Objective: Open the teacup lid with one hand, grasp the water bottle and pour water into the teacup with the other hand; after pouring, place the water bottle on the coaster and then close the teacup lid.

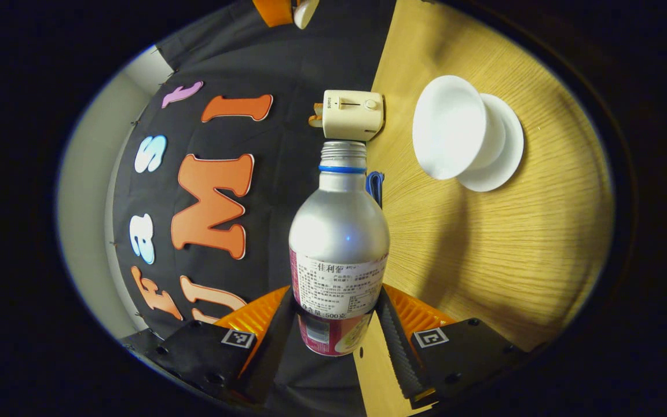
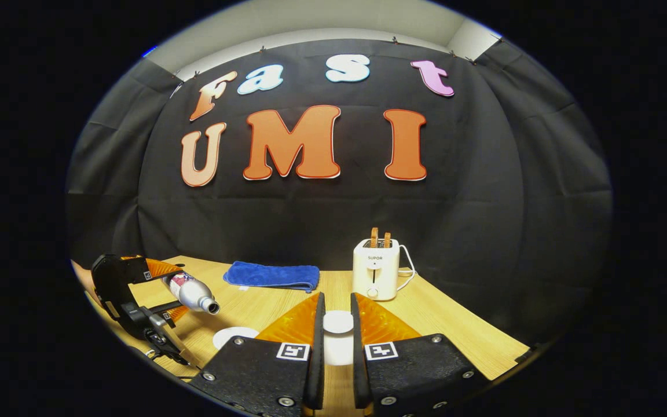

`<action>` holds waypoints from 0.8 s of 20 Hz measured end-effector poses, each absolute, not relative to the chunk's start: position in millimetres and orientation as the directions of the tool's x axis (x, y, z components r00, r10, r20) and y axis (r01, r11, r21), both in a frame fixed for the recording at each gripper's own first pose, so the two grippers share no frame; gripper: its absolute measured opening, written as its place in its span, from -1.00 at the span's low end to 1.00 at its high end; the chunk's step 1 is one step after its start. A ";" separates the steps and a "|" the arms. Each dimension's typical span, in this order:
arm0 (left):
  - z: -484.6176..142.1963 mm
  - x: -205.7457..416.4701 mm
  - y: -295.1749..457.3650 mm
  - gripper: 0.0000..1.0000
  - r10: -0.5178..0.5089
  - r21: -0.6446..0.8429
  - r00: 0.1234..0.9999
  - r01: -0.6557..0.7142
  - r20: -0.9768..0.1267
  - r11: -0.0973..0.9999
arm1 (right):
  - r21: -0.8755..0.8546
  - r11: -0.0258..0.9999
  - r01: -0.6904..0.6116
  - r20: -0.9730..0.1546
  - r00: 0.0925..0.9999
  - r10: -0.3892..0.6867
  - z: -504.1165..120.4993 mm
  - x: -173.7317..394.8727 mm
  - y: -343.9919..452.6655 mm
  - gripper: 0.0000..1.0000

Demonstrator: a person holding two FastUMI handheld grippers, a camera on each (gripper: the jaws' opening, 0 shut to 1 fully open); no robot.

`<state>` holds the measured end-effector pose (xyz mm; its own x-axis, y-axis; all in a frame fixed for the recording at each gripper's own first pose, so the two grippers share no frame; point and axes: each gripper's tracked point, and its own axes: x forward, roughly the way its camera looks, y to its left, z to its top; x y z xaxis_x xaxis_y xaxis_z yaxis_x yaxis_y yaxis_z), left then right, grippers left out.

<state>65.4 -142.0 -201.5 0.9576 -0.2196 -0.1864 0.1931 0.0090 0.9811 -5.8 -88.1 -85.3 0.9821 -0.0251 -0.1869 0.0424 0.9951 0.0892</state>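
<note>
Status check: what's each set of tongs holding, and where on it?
Left tongs grip the water bottle at its lower, labelled body. Right tongs pinch the teacup lid's knob.

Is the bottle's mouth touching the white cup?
Apart. In the left gripper view, bare table shows between the tilted bottle, held in the left gripper, and the cup.

The toaster [image 2: 375,269] has the brand word "SUPOR" on its front. The bottle [image 1: 339,231] label print is too small to read.
</note>
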 end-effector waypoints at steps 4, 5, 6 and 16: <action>-196.4 64.9 -146.2 0.66 -0.246 0.985 0.954 0.162 -0.170 -0.052 | 0.091 0.994 0.059 -0.180 0.983 -0.042 -84.5 -6.6 -94.8 -0.59; -195.4 66.8 -147.6 0.66 -0.252 0.985 0.953 0.159 -0.170 -0.064 | 0.093 0.994 0.058 -0.179 0.983 -0.041 -84.2 -7.1 -94.7 -0.59; -195.1 67.9 -148.7 0.66 -0.256 0.985 0.951 0.156 -0.170 -0.075 | 0.093 0.994 0.059 -0.179 0.983 -0.042 -84.8 -7.7 -95.5 -0.58; -193.8 78.1 -161.8 0.70 -0.289 0.967 0.937 0.136 -0.197 -0.217 | 0.098 0.993 0.061 -0.177 0.983 -0.043 -86.2 -9.1 -100.3 -0.59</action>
